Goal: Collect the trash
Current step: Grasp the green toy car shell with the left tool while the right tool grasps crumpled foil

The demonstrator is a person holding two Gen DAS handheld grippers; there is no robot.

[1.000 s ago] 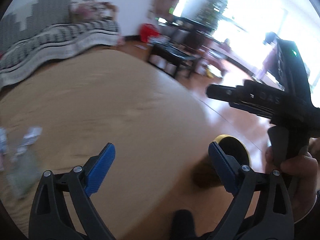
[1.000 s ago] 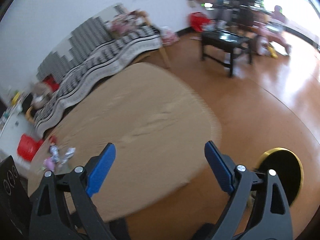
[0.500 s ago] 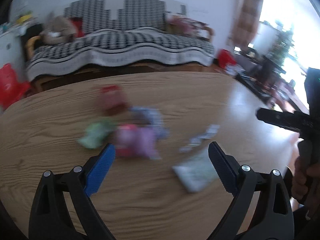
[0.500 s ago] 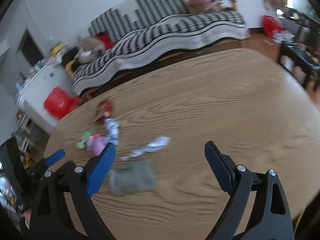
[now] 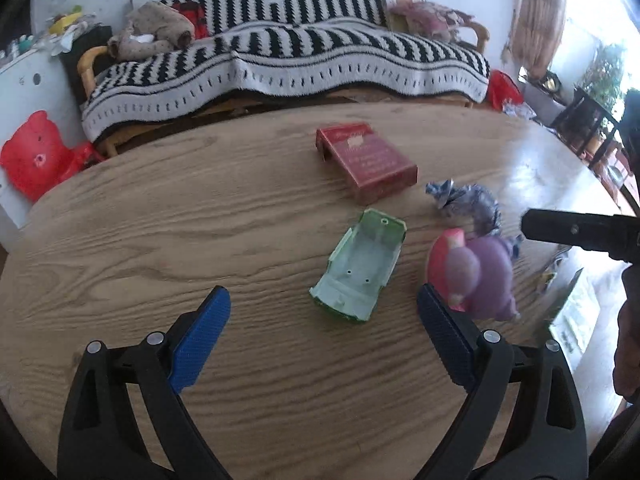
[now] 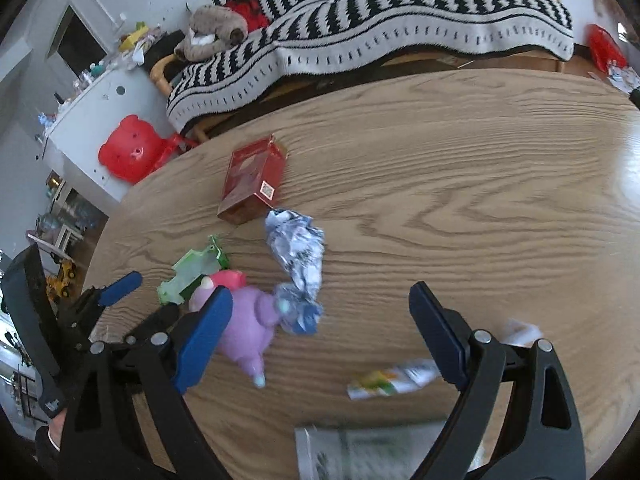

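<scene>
both grippers, left gripper (image 5: 322,336) and right gripper (image 6: 320,336), stand wide open and hold nothing. the trash lies on an oval wood-grain table (image 5: 160,216): a red cardboard box (image 5: 366,162) with unreadable print, a pale green plastic tray (image 5: 362,266), crumpled foil wrapper (image 6: 298,248), a soft purple-pink toy (image 6: 244,320), and a flat printed sachet (image 6: 394,380). a striped blanket covers the sofa (image 5: 280,60) behind.

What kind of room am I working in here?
Most likely a home living room. A sofa under a black-and-white patterned throw stands behind the wooden table, a red bear-shaped stool leans by a white cabinet, and litter such as a red carton lies on the table.
</scene>
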